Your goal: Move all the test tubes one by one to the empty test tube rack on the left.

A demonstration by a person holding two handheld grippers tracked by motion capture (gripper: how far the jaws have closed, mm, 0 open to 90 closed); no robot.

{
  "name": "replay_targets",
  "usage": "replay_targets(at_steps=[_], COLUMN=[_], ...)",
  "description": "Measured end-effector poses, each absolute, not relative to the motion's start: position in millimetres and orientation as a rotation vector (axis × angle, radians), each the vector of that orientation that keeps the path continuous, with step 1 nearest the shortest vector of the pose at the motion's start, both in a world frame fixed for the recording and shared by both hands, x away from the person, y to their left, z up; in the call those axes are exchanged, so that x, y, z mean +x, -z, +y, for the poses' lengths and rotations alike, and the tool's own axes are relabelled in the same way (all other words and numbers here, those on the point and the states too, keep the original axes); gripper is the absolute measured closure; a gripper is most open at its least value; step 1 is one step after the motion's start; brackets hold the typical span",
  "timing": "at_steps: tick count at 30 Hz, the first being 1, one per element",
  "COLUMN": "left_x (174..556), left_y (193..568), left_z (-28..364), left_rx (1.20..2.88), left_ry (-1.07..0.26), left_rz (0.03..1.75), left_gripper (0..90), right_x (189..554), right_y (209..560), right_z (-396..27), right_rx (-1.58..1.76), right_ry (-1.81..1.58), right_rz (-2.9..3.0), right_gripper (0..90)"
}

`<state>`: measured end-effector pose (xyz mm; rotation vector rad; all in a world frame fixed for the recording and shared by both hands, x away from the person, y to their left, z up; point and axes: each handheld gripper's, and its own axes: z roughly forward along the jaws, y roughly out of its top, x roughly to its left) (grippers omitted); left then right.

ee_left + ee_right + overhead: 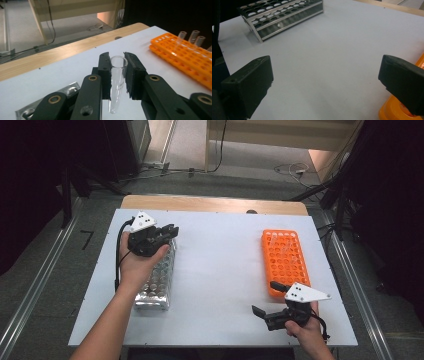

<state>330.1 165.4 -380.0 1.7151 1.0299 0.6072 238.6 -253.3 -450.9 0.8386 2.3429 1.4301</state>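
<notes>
Now, line by line:

Left gripper [117,75]: its two black jaws pinch a clear tube between them; in the high view it sits over the far end of the metal rack, held in the person's left hand [137,265].

Clear tube [117,82]: upright between the pads, open rim at the top, rounded bottom hanging free below the jaws, above the white table top.

Metal rack [159,282]: shiny, with rows of round holes, lying on the left part of the table; the left forearm crosses its near side. In the right gripper view it shows at the upper left, its holes looking bare as far as can be told.

Right gripper [272,300]: jaws spread wide apart with nothing between them, held low at the near right of the table, just beside the near end of the orange rack; its pads frame bare white surface in its own view.

Orange rack [285,260]: lies on the right part of the table, well apart from the metal one; in the left gripper view a few clear tubes [193,36] stand in it.

Table [220,270]: white sheet over a wooden top, whose edge shows along the far side.
</notes>
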Motion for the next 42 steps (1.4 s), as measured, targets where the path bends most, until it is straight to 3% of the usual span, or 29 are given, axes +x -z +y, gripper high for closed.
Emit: replay_targets(at_steps=[23, 42], left_x=[382, 392], left_y=[395, 413], left_z=[184, 174], left_rx=[1.635, 1.73], left_ry=[-0.68, -0.683], left_rz=[1.184, 1.233], left_gripper=[75.0, 75.0], right_x=[238, 238], right_y=[453, 452], right_z=[-254, -254], right_rx=[0.812, 0.807], right_ry=[-1.453, -1.462], right_rz=[2.362, 2.362], right_gripper=[0.0, 0.0])
